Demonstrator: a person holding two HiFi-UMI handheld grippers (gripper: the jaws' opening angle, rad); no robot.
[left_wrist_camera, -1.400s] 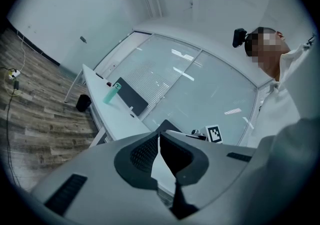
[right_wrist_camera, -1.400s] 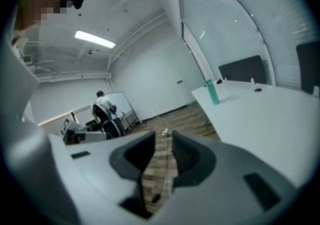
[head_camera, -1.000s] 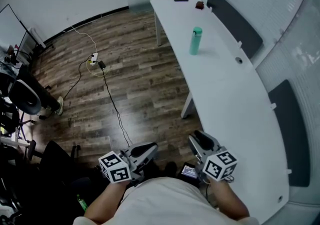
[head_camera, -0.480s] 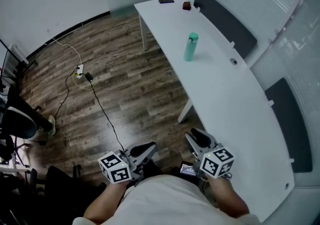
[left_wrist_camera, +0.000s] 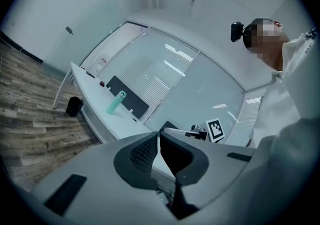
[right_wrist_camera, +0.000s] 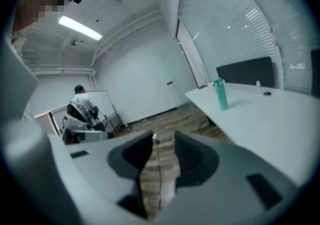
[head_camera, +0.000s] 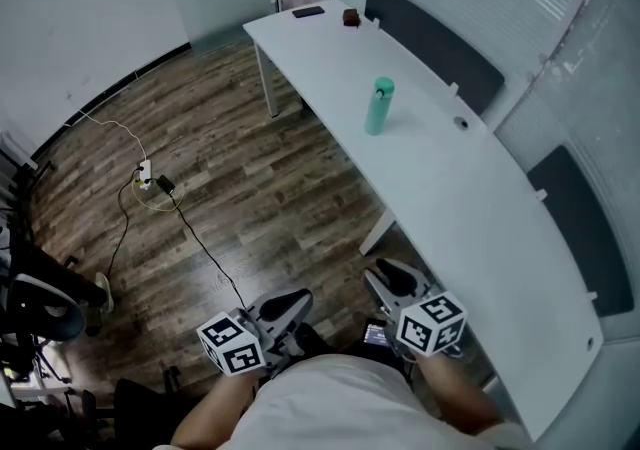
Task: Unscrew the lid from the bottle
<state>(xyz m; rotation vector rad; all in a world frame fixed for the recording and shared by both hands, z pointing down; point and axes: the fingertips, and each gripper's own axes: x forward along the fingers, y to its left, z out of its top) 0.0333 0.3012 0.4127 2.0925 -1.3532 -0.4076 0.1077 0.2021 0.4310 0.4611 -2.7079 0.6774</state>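
Bottle: the teal bottle stands upright on the white table, its lid on top and still on.
Direction from jaws: well ahead of both grippers and off to their right, far out of reach.
Nearer hand: the right gripper, beside the table edge.
Left gripper: jaws pressed together, holding nothing.
Right gripper jaws: partly apart, only floor showing between them.
Step, as I judge it: approach not yet finished.

One bottle; one table; two dark panels; left tool and right tool, making two
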